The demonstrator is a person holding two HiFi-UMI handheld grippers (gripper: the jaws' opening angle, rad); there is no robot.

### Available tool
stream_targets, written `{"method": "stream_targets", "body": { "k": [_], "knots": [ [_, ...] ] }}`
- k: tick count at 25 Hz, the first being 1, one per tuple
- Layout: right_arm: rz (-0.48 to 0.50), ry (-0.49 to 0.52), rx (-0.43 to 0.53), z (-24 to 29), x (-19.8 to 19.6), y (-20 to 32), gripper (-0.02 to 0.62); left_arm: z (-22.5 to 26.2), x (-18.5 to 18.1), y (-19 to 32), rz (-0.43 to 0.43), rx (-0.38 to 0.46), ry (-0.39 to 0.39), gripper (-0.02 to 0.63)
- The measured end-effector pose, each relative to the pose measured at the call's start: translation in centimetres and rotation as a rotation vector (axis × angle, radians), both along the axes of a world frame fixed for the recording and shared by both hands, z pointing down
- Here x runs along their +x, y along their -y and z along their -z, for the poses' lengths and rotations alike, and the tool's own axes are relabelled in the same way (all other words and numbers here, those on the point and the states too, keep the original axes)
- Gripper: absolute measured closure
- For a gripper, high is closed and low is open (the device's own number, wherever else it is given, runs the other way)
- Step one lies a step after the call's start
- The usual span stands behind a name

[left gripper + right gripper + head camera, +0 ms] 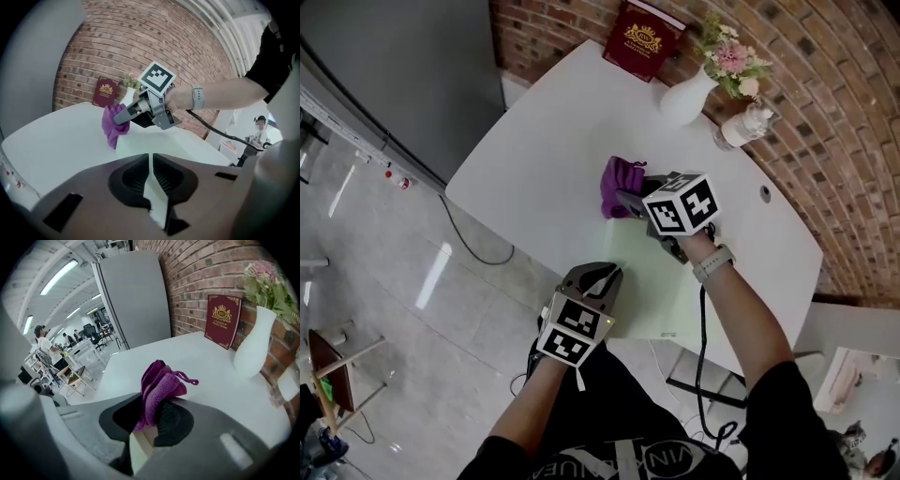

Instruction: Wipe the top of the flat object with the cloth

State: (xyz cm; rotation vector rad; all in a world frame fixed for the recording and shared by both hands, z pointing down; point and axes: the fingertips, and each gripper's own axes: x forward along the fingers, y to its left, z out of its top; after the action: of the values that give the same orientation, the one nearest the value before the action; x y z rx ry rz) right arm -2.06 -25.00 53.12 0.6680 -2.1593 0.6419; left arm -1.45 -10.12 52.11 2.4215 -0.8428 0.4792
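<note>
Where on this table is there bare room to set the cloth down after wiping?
Widest bare patch: the table's left half, bordered by the red book, the purple cloth and the near-left edge. A narrower strip runs right of the flat sheet toward the small hole. Crowded: the back corner by the vase and clear container.

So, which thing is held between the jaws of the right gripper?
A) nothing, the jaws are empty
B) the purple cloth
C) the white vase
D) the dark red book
B: in the right gripper view, the right gripper has its jaws closed on the purple cloth, which bunches out above them. The white vase and the dark red book stand well beyond it, untouched.
</note>
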Motion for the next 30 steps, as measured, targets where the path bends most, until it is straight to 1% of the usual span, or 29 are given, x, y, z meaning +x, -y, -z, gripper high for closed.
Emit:
{"method": "stream_targets", "body": {
  "k": [2, 5, 6, 10, 14, 17, 20, 23, 26, 30],
  "knots": [
    [0.010, 0.008, -0.017, -0.2, -0.1, -0.3, 0.531, -0.3, 0.9, 0.4, -0.040, 0.010, 0.039, 0.575],
    [0.074, -0.020, -0.037, -1.0, -0.2, -1.0, 0.531, -1.3, 1.2, 0.7, -0.082, 0.051, 0.165, 0.578],
    [0.098, -0.033, -0.043, -1.2, -0.1, -1.2, 0.531, -1.5, 1.3, 0.7, -0.089, 0.061, 0.197, 0.580],
    [0.172, -0.069, -0.077, -1.7, 0.5, -1.8, 0.531, -1.8, 1.5, 0.7, -0.077, 0.082, 0.281, 0.583],
    [0.198, -0.085, -0.126, -1.8, 1.9, -2.2, 0.531, -2.0, 1.7, 0.7, -0.054, 0.112, 0.371, 0.583],
    [0.191, -0.102, -0.149, -1.9, 3.7, -2.5, 0.531, -2.1, 1.8, 0.7, -0.038, 0.109, 0.391, 0.584],
    [0.182, -0.132, -0.160, -2.1, 6.0, -2.7, 0.531, -2.0, 1.8, 0.7, -0.031, 0.103, 0.389, 0.584],
    [0.164, -0.172, -0.164, -2.2, 8.8, -2.9, 0.531, -2.0, 1.8, 0.7, -0.033, 0.118, 0.413, 0.584],
    [0.128, -0.188, -0.164, -2.4, 11.6, -3.1, 0.531, -2.1, 1.8, 0.7, -0.033, 0.135, 0.437, 0.584],
    [0.061, -0.188, -0.157, -2.5, 14.9, -3.4, 0.531, -2.1, 1.8, 0.7, -0.017, 0.125, 0.435, 0.586]
  ]
}}
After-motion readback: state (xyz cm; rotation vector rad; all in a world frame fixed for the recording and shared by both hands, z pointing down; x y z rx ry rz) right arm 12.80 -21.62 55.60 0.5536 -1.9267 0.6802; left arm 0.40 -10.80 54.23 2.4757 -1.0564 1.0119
